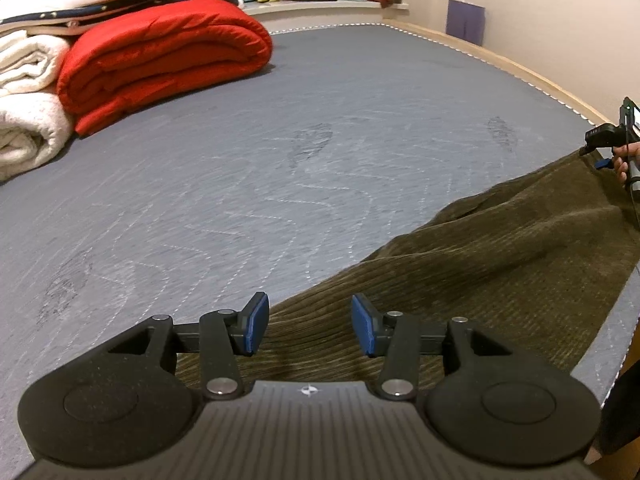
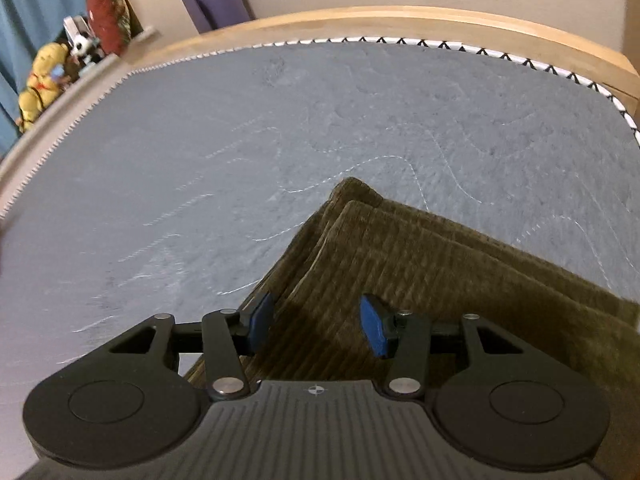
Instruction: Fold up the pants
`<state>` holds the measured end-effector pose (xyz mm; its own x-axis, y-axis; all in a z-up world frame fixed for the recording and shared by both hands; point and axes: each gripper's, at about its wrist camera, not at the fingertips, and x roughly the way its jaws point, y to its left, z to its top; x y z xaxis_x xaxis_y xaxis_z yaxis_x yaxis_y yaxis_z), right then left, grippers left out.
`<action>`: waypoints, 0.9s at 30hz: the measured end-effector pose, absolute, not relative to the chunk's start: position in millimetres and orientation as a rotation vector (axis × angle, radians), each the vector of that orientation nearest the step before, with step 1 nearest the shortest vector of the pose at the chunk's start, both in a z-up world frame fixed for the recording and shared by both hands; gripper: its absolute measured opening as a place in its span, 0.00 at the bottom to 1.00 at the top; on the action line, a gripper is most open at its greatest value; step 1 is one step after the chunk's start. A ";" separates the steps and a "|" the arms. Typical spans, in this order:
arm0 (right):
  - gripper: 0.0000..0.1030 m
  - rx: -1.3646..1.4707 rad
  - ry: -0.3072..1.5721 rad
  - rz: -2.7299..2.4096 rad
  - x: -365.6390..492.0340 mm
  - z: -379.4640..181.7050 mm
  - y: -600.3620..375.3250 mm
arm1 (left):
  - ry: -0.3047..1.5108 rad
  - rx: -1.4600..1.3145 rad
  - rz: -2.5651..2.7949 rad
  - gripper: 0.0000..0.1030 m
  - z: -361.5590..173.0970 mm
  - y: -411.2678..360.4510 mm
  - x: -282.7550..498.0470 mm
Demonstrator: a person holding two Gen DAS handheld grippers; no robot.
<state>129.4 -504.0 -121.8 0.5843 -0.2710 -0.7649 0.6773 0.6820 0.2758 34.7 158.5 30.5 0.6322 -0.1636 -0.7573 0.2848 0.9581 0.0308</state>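
Pants (image 1: 480,264) of brown corduroy lie along the bed's (image 1: 280,160) near edge as both left gripper (image 1: 310,326) and right gripper (image 2: 316,326) hover with fingers spread and empty; a shallow pinch could separate the stacked legs.

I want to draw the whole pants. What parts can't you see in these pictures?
- Left wrist view: the pants run under the left hand-held gripper and off the right edge.
- Right wrist view: the right hand-held gripper covers the near cloth; the pants are cut off at the right edge.
- Waistband, pockets: cannot be made out in either view.
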 end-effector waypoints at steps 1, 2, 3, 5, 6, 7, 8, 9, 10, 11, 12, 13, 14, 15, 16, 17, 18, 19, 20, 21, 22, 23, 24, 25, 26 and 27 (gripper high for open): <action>0.52 0.551 0.768 -0.599 135.6 -122.0 -500.9 | 0.851 0.152 -0.254 0.49 30.0 160.4 35.3; 0.51 0.506 0.781 -0.613 141.2 -122.3 -497.4 | 0.851 0.152 -0.251 0.49 29.3 162.0 35.8; 0.36 0.469 0.791 -0.642 144.5 -122.6 -493.4 | 0.852 0.153 -0.249 0.49 28.6 163.6 36.5; 0.16 0.425 0.798 -0.676 149.1 -123.3 -491.7 | 0.853 0.154 -0.245 0.49 27.6 166.8 38.2; 0.08 0.425 0.792 -0.686 150.1 -121.8 -492.3 | 0.852 0.154 -0.244 0.49 27.5 167.9 38.6; 0.06 0.454 0.772 -0.697 149.4 -117.3 -494.6 | 0.850 0.153 -0.243 0.49 27.8 169.3 39.0; 0.06 0.513 0.715 -0.703 146.3 -107.1 -500.0 | 0.848 0.151 -0.241 0.49 28.4 170.5 38.9; 0.06 0.541 0.646 -0.704 142.6 -96.2 -503.7 | 0.845 0.148 -0.238 0.49 28.5 172.6 39.2; 0.05 0.532 0.571 -0.709 140.9 -83.4 -506.4 | 0.843 0.144 -0.235 0.49 28.7 175.2 39.2; 0.06 0.518 0.518 -0.706 140.1 -73.5 -508.6 | 0.842 0.141 -0.233 0.49 28.9 178.0 39.3; 0.06 0.517 0.487 -0.701 140.8 -67.6 -511.8 | 0.842 0.138 -0.228 0.49 29.0 181.5 39.6; 0.07 0.530 0.484 -0.706 141.7 -68.3 -515.4 | 0.844 0.136 -0.223 0.49 29.0 184.6 40.0; 0.08 0.553 0.509 -0.709 144.0 -74.4 -519.2 | 0.847 0.134 -0.216 0.49 28.8 188.4 40.1; 0.10 0.560 0.549 -0.714 148.0 -81.2 -520.0 | 0.852 0.133 -0.207 0.49 28.2 193.5 39.9; 0.23 0.557 0.611 -0.720 153.5 -90.0 -520.0 | 0.857 0.130 -0.199 0.49 27.7 198.2 39.6; 0.34 0.549 0.654 -0.716 155.9 -95.0 -517.6 | 0.860 0.128 -0.189 0.49 27.5 203.5 38.9; 0.51 0.536 0.665 -0.716 155.4 -96.6 -513.0 | 0.864 0.124 -0.175 0.49 27.6 210.2 37.7; 0.53 0.516 0.652 -0.721 153.8 -93.2 -508.2 | 0.867 0.117 -0.164 0.49 28.1 216.0 36.5; 0.53 0.491 0.640 -0.718 152.7 -88.0 -502.5 | 0.870 0.109 -0.155 0.49 28.9 221.9 34.7; 0.55 0.467 0.630 -0.699 152.3 -82.6 -495.6 | 0.872 0.099 -0.150 0.49 29.7 228.2 32.5; 0.58 0.454 0.617 -0.677 151.9 -77.2 -490.7 | 0.874 0.091 -0.149 0.49 30.4 234.5 29.4; 0.59 0.446 0.606 -0.658 151.2 -73.5 -487.0 | 0.879 0.082 -0.150 0.49 30.4 240.9 27.3; 0.61 0.438 0.595 -0.637 147.7 -69.1 -482.2 | 0.888 0.069 -0.155 0.46 28.7 247.9 23.7; 0.62 0.434 0.589 -0.614 146.0 -65.9 -480.4 | 0.909 0.058 -0.165 0.41 24.9 254.8 19.7; 0.63 0.432 0.587 -0.591 145.3 -60.3 -475.3 | 0.950 0.057 -0.173 0.36 16.6 261.6 15.8; 0.63 0.432 0.585 -0.564 142.8 -55.4 -472.2 | 1.008 0.067 -0.167 0.23 3.7 269.4 11.5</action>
<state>142.8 -472.2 -55.4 0.6929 -0.3700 -0.6189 0.6051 0.7652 0.2199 11.5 269.4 3.7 0.5217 -0.1085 -0.8462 0.1708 0.9851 -0.0210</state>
